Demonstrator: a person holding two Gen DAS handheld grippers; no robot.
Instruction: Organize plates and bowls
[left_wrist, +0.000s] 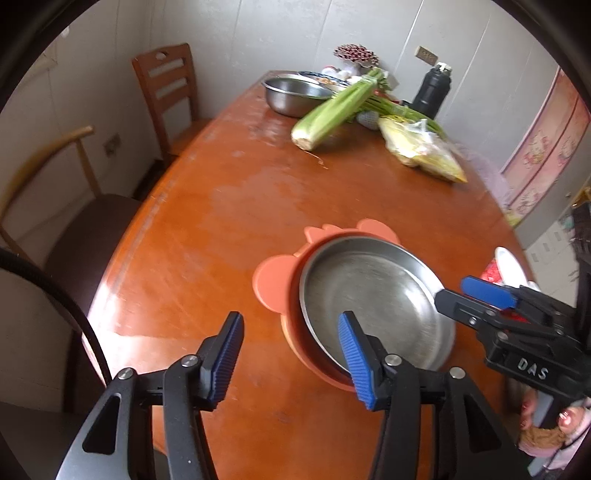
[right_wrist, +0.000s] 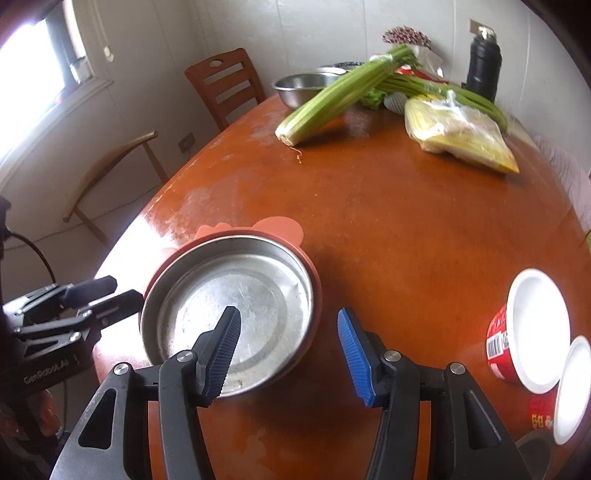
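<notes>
Wood table, steel plate in orange dish, L gripper & R gripper fingers wide, empty.

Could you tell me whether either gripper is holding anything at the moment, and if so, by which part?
Nothing is held. The left gripper and right gripper are both open and empty above the steel plate, which sits in the orange dish.

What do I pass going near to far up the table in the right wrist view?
Shallow steel plate in the orange silicone dish → pale-green celery bunch → round steel mixing bowl.
</notes>
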